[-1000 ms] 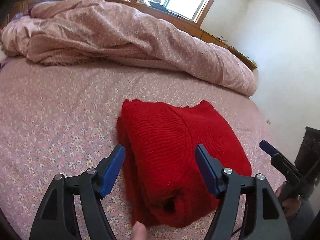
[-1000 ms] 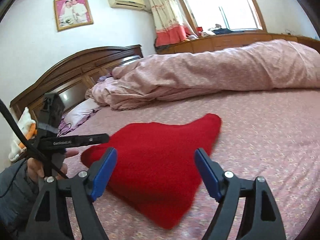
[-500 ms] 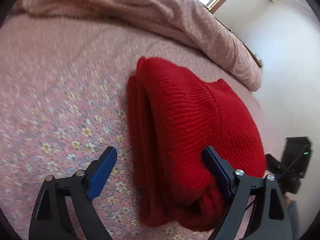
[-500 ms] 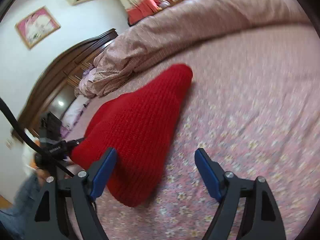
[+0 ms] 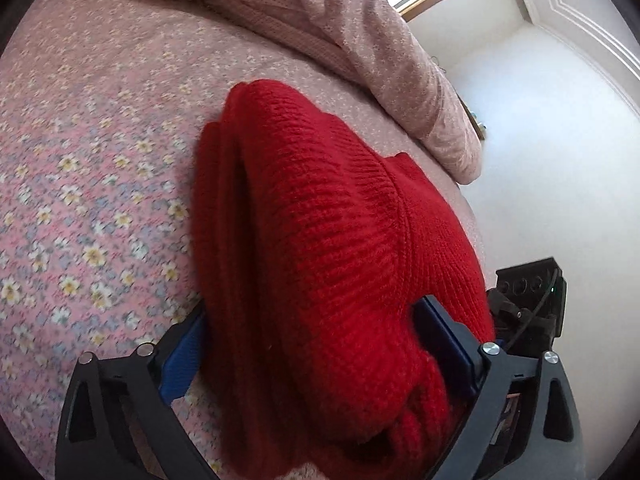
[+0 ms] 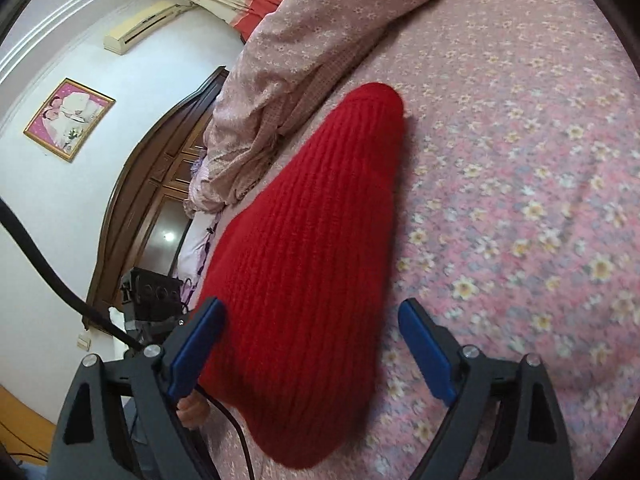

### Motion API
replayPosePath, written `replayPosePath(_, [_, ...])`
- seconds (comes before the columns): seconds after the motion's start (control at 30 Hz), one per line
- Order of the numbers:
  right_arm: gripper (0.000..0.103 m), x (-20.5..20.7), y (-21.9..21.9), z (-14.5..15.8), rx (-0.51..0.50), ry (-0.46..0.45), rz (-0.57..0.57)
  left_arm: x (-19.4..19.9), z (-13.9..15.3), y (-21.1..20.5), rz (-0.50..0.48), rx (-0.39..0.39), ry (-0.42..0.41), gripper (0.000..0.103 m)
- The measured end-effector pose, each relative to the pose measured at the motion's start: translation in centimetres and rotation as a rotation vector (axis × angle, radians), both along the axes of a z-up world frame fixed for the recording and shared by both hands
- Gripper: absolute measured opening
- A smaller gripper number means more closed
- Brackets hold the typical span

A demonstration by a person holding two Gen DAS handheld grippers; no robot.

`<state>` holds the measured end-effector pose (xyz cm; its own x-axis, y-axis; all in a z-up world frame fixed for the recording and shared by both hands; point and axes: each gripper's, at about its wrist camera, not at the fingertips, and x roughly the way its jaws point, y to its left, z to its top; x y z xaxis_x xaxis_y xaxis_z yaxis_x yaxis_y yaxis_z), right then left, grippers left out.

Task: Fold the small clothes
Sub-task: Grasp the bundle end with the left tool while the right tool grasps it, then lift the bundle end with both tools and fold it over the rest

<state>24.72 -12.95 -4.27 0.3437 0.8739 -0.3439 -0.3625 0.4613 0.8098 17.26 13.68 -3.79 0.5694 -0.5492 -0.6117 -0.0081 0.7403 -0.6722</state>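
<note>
Presently, a folded red sweater (image 5: pixel 320 240) is seen lying on the bed (image 5: pixel 80 160), on a pink sheet printed with small flowers. The stacked layers of the fold are visible along its left edge in the left wrist view.

The left gripper (image 5: pixel 316 344) is held spread, with the near end of the sweater between its blue pads (image 5: pixel 182 354). Both pads lie against the knit; whether any squeeze is being applied cannot be told, since the bundle bulges over the right pad and hides the contact.

The right gripper (image 6: pixel 312 344) is likewise held spread. The sweater (image 6: pixel 304 264) sits between its pads (image 6: pixel 196 344), touching or just beside the left one, while the right pad is apart from the knit, over bare sheet (image 6: pixel 520 200).

A bunched pink quilt (image 5: pixel 340 28) is noted beyond the sweater, near its far end. In the right wrist view a dark wooden headboard (image 6: pixel 136 208), a framed picture (image 6: pixel 68 118) and a wall air conditioner (image 6: pixel 140 26) are recorded. The other gripper's body (image 6: pixel 152 292) is partly seen at the left.
</note>
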Motion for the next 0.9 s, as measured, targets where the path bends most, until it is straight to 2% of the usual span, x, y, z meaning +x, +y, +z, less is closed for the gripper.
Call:
replayPosePath(0.07, [0.093,0.3,1.1,-0.1,0.012,-0.004,0.036,0.1,0.1,-0.4,-0.002,0.01,-0.014,0.093])
replayPosePath(0.13, [0.093,0.2,2.3,0.1,-0.034,-0.04,0.056,0.2,0.1,-0.6,-0.004,0.008,-0.015,0.092])
replayPosePath(0.23, [0.092,0.2,2.6,0.0,-0.032,-0.043,0.062,-0.4,-0.1,0.1,-0.007,-0.021,-0.017,0.084])
replayPosePath(0.4, [0.081,0.2,2.5,0.0,-0.045,-0.045,0.068,-1.4,-0.2,0.5,-0.006,-0.039,-0.021,0.069])
replayPosePath(0.53, [0.077,0.1,2.3,0.2,-0.052,-0.056,0.067,-1.6,-0.1,0.0,-0.001,-0.04,-0.028,0.059])
replayPosePath(0.7, [0.075,-0.2,2.8,1.1,-0.1,-0.116,0.08,-1.5,1.5,-1.8,0.034,0.071,-0.068,0.05])
replayPosePath(0.83, [0.072,-0.5,2.9,2.2,-0.127,-0.163,0.063,-1.7,4.6,-4.4,0.036,0.225,-0.167,0.046])
replayPosePath(0.9, [0.071,-0.9,2.7,2.8,-0.151,-0.205,0.054,-1.7,5.5,-5.5,0.032,0.269,-0.203,0.046])
